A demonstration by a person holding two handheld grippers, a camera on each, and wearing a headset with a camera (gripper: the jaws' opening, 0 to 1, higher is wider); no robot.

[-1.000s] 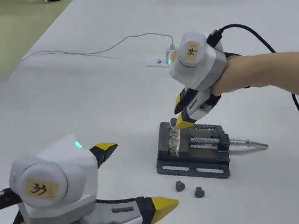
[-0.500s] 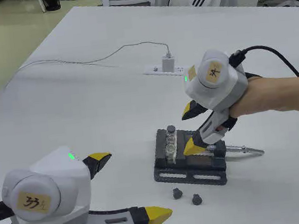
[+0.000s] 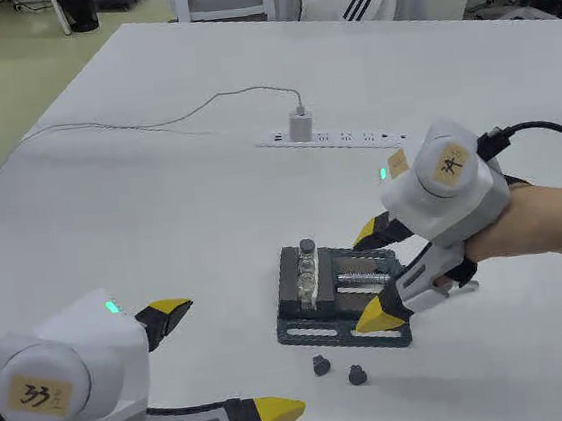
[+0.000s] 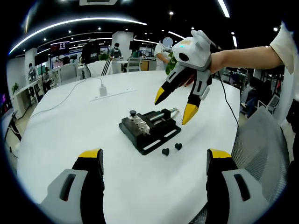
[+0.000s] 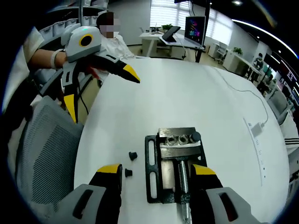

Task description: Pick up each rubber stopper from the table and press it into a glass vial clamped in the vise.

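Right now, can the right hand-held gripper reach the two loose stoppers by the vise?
Probably yes: the right hand-held gripper hangs open over the vise; the stoppers lie uncovered on the table beside it.

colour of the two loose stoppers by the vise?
Dark grey stoppers, clearest in the head view.

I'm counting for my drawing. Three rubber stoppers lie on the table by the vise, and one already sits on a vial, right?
Not three. Two rubber stoppers lie on the table by the vise, as the head view shows. One stopper does already sit on a vial.
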